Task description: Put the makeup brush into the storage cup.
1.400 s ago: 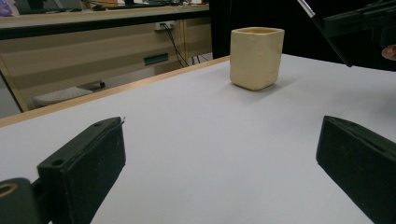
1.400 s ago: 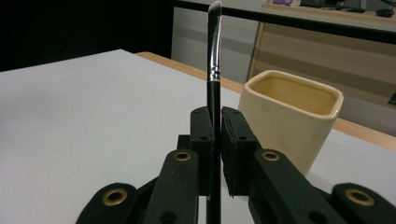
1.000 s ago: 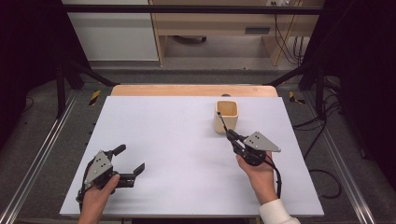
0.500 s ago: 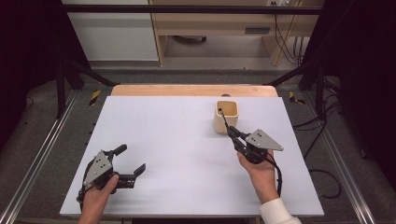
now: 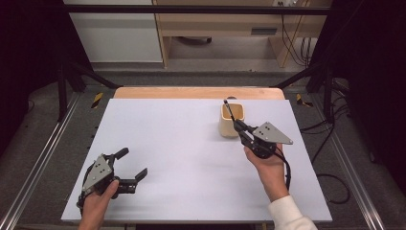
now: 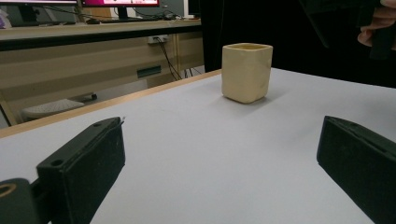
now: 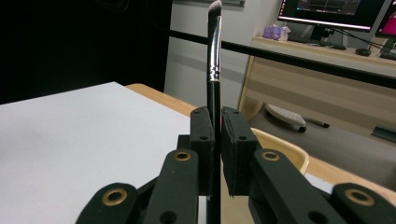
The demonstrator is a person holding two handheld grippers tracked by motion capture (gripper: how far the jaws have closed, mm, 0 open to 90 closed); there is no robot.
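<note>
Black jaws of the left gripper [image 5: 128, 165] stand wide apart with nothing between them, at the near left of the white table [image 5: 167, 143], well apart from the cream square cup [image 5: 232, 120]. Just beside that cup, on its near right, the right gripper [image 5: 238, 127] is clamped on a makeup brush [image 7: 214, 65], bristles up, over the cup's rim.

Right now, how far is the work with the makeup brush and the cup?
Done: the right hand-held gripper has gripped the makeup brush. In hand: it holds the brush above the beige cup. Left: placing it in the cup. The left hand-held gripper rests open.
</note>
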